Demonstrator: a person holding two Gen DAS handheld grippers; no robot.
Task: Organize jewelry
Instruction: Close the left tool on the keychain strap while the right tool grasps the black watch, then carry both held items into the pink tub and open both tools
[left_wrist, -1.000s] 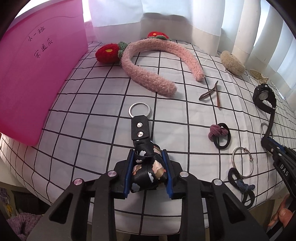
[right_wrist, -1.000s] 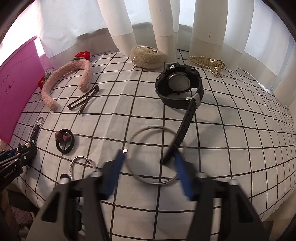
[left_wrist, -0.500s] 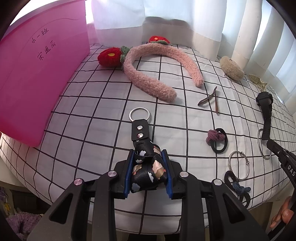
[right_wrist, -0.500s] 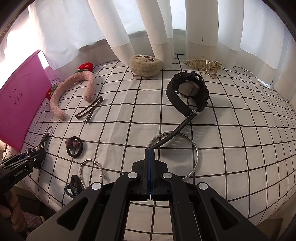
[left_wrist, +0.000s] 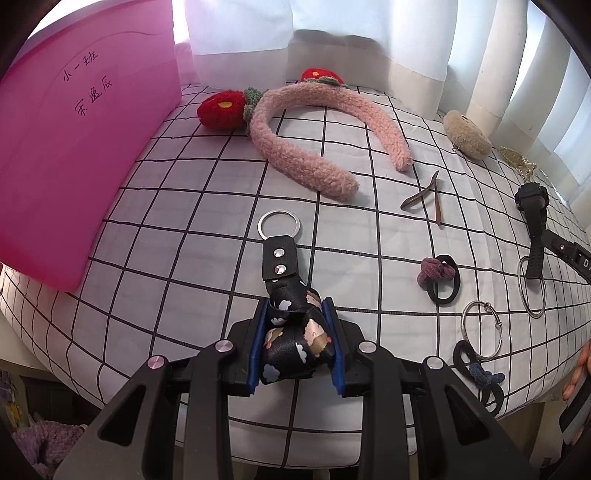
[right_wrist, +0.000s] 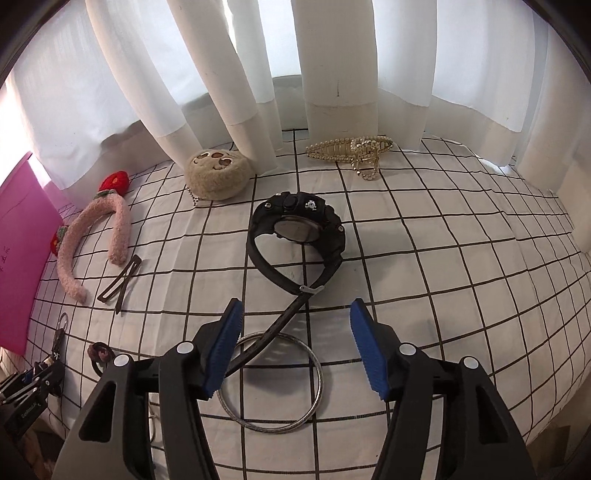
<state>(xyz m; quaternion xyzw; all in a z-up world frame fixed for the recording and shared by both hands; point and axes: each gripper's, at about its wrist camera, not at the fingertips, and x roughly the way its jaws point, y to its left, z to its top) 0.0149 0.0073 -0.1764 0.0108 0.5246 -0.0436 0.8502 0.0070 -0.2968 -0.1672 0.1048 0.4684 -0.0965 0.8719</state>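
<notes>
My left gripper (left_wrist: 296, 345) is shut on the black patterned fabric keychain (left_wrist: 290, 325); its leather tab and metal ring (left_wrist: 279, 225) lie on the checked cloth ahead. My right gripper (right_wrist: 295, 347) is open and empty, its jaws wide apart above a silver bangle (right_wrist: 271, 382) and the strap end of a black watch (right_wrist: 299, 229). The left wrist view also shows the watch (left_wrist: 532, 206), the bangle (left_wrist: 532, 286), a hinged silver ring (left_wrist: 480, 328) and two hair ties (left_wrist: 439, 277) (left_wrist: 480, 376).
A pink folder (left_wrist: 74, 133) stands at the left. A pink fuzzy headband with red flowers (left_wrist: 303, 147), a brown hair clip (left_wrist: 424, 192), a beige plush pouch (right_wrist: 218, 175) and a gold claw clip (right_wrist: 351, 149) lie toward the curtain. The bed's front edge is close below both grippers.
My right gripper was shut half a second ago and now stands wide open, pulled back and tilted up from the bangle. My left gripper still holds the keychain, drawn slightly back.
</notes>
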